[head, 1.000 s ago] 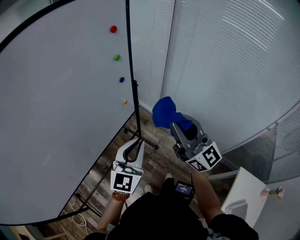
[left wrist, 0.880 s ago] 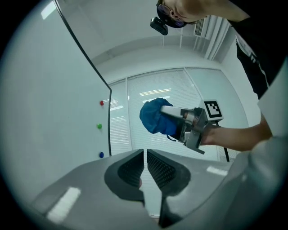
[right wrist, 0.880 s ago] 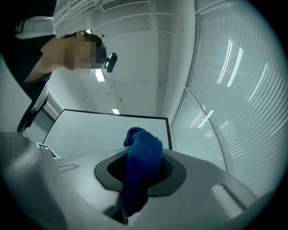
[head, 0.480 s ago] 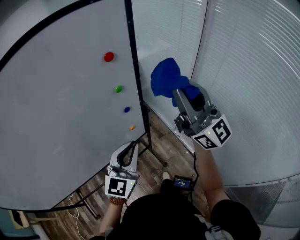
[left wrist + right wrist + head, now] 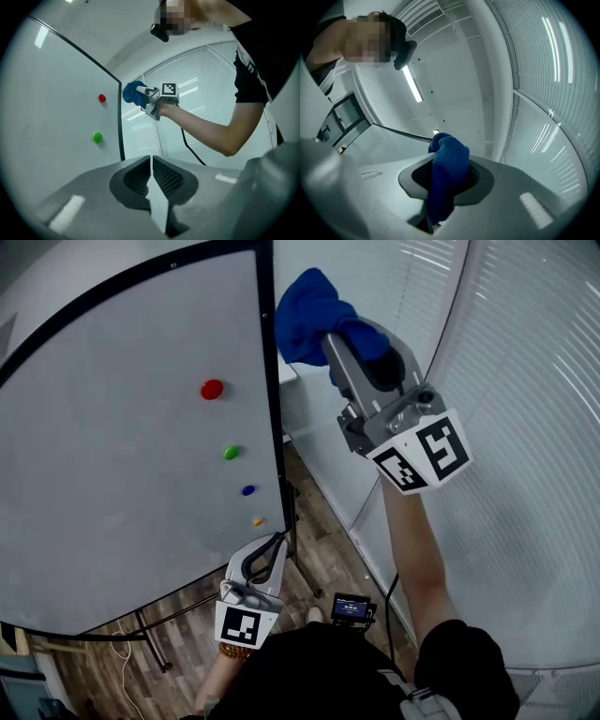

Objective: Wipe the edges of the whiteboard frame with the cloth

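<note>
Grey plastic left gripper (image 5: 270,557) hangs low near the body, jaws together and empty, clear of the work. The right gripper (image 5: 349,341) clamps the blue cloth (image 5: 307,307), held just beside the whiteboard frame (image 5: 273,390) top corner, ready for wiping. A second ago, the cloth was much lower.

Fluffy blue terry cloth (image 5: 305,315); smooth glossy whiteboard (image 5: 112,446), matt black frame (image 5: 275,427).
</note>
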Tool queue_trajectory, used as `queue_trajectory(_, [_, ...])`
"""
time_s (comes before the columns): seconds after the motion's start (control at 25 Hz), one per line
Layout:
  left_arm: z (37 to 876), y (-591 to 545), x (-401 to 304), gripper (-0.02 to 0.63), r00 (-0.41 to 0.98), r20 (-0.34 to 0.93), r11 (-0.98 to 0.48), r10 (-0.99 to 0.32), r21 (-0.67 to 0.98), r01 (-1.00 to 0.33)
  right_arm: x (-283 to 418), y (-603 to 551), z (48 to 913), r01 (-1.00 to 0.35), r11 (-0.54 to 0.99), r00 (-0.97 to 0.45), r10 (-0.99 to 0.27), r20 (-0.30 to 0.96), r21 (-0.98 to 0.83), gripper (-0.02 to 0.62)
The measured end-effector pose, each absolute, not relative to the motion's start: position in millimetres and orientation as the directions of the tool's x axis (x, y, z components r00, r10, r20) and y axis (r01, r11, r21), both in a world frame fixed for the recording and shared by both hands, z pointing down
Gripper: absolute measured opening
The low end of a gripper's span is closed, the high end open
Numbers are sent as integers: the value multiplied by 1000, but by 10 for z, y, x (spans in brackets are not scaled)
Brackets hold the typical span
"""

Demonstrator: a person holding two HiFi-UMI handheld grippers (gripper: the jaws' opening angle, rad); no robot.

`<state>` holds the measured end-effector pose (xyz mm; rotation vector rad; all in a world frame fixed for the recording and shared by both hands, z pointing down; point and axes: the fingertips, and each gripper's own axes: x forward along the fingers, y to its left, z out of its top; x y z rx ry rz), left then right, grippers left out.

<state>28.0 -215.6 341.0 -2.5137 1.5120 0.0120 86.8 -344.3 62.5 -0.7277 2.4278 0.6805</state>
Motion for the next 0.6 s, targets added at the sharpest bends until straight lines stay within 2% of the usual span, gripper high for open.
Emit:
queue_trajectory(0.24, [3655,-2269,174,4,448,-111,-421,-887,-200,-885,841,-3710,565,-588,764,-708,-327,-626,267,100])
queue_trajectory(0.6, [3434,-2337,-26,1,456,-106,-432,-884,-188,-882,510,-3863,75,-549,797,-733,-314,-603,251,104])
